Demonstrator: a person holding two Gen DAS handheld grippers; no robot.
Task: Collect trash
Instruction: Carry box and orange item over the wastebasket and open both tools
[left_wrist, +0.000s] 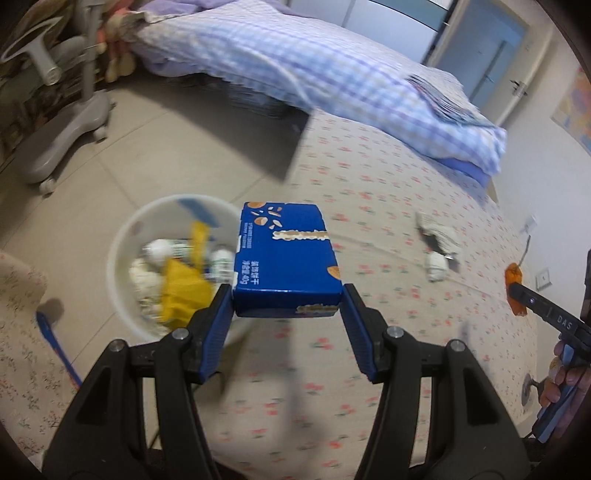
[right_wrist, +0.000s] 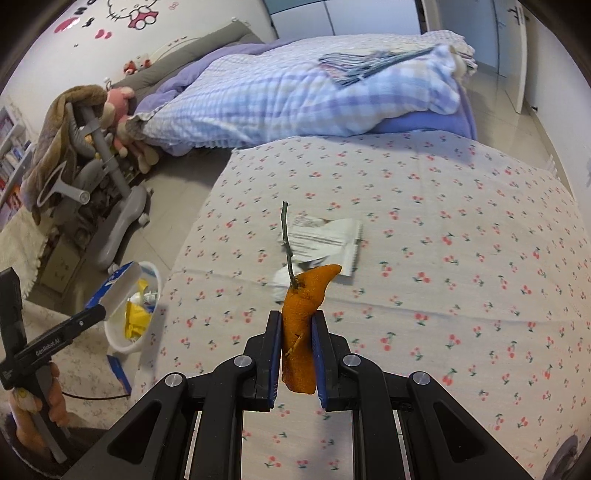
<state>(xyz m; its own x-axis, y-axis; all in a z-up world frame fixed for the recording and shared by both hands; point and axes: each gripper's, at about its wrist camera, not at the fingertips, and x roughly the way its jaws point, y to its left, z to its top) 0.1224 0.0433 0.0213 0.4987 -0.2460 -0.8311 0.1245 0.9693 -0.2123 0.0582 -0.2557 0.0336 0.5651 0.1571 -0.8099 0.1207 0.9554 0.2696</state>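
Note:
My left gripper (left_wrist: 288, 295) is shut on a blue snack box (left_wrist: 286, 254) and holds it above the bed's edge, just right of a white trash bin (left_wrist: 122, 258) on the floor holding yellow wrappers and crumpled paper. My right gripper (right_wrist: 297, 317) is shut on an orange peel (right_wrist: 301, 325) with a green stem, above the bed. The peel also shows in the left wrist view (left_wrist: 515, 284). A torn paper wrapper (right_wrist: 332, 243) and a crumpled white tissue (right_wrist: 279, 282) lie on the bed beyond the peel; they also show in the left wrist view (left_wrist: 439, 240). The box and bin (right_wrist: 155, 280) show in the right wrist view.
The bed has a cherry-print sheet (right_wrist: 443, 221) and a checked blue quilt (right_wrist: 295, 92) at the far end. A grey chair base (left_wrist: 62, 129) stands on the tiled floor. A blue strip (left_wrist: 55, 343) lies on a floral surface at left.

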